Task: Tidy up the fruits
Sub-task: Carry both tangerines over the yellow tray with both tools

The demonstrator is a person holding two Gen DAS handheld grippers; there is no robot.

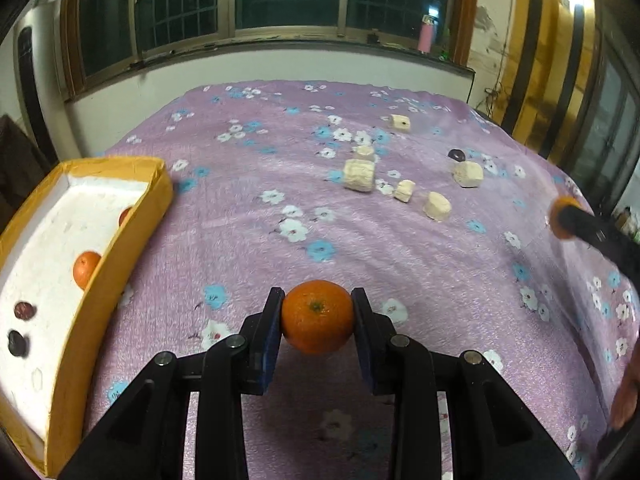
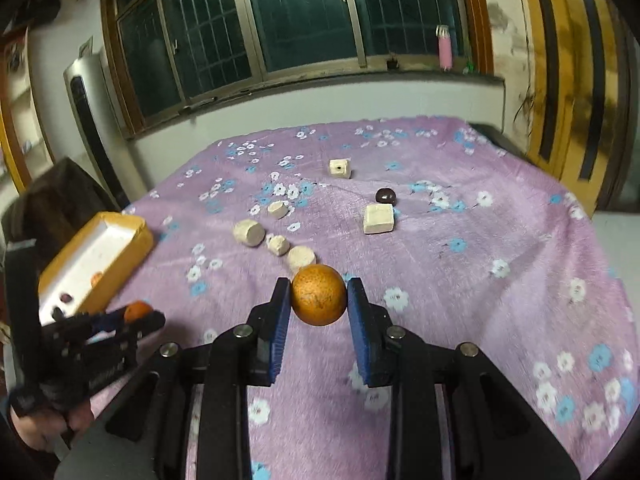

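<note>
2 oranges held: left gripper (image 1: 317, 316) clamps one (image 1: 317, 317), right gripper (image 2: 319, 295) another (image 2: 318, 295). Firm, round, slip-prone; grip at widest girth.

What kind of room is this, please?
Probably a room in a home at night: a floral purple cloth covers the work surface, dark barred windows sit behind it, and a pink bottle stands on the sill.
</note>
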